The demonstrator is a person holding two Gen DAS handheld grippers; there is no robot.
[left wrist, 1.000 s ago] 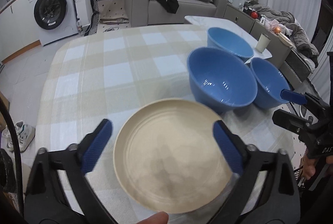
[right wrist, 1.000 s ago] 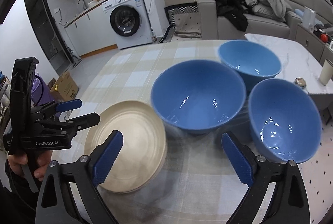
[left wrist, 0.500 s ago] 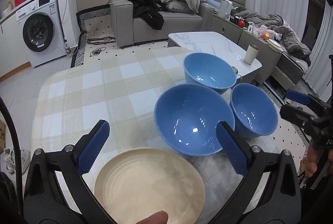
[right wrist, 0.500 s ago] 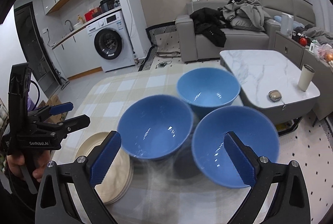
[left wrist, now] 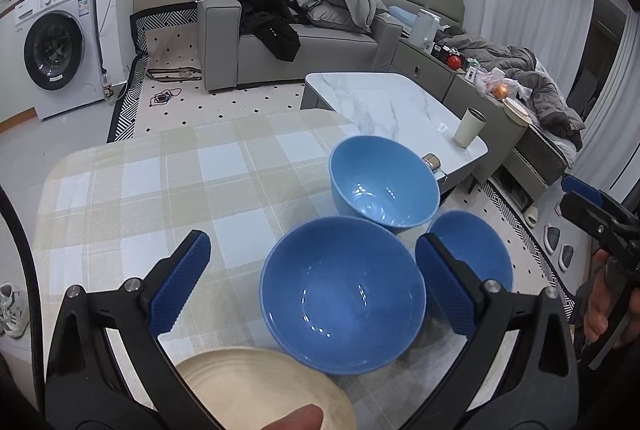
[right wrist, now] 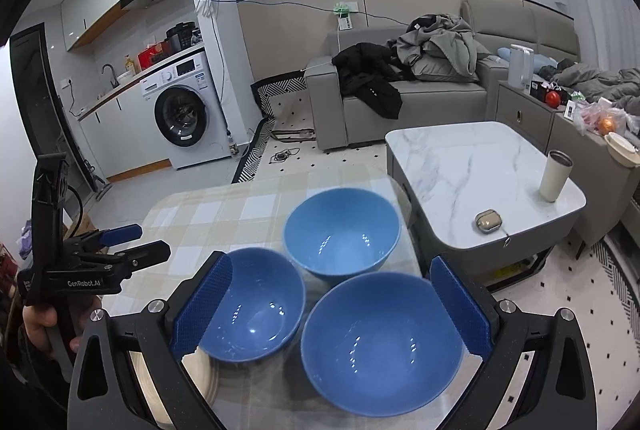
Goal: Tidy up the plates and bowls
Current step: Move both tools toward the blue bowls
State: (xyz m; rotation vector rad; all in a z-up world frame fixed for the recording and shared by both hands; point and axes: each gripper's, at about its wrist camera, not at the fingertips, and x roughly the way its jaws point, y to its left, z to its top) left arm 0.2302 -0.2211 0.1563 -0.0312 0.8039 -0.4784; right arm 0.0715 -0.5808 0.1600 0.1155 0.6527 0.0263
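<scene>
A tabletop (left wrist: 152, 190) covered in a beige-and-white checked cloth filled the lower half of both views, and behind it the room showed a washing machine (left wrist: 56, 58) at the upper left, a grey sofa (left wrist: 304, 46) heaped with clothes at top centre, and a marble coffee table (left wrist: 392, 106) with a pale cup (left wrist: 469, 127) on the right. Three blue bowls stood close together on the cloth: the far bowl (left wrist: 384, 188) at centre right, the near bowl (left wrist: 342, 294) in the lower middle, and the right-hand bowl (left wrist: 480, 246) partly behind a finger pad. A cream plate (left wrist: 256, 386) lay at the bottom edge of the left view, just beside the near bowl. The left gripper (left wrist: 312, 286) had its fingers spread wide with nothing between them, and the right gripper (right wrist: 330, 306) likewise stood wide and empty above the bowls. Compared with a second ago, the plate had slid from between the left fingers down to the bottom of the frame, the bowls had come to sit lower and more central, and far more of the room had come into sight in both views.
</scene>
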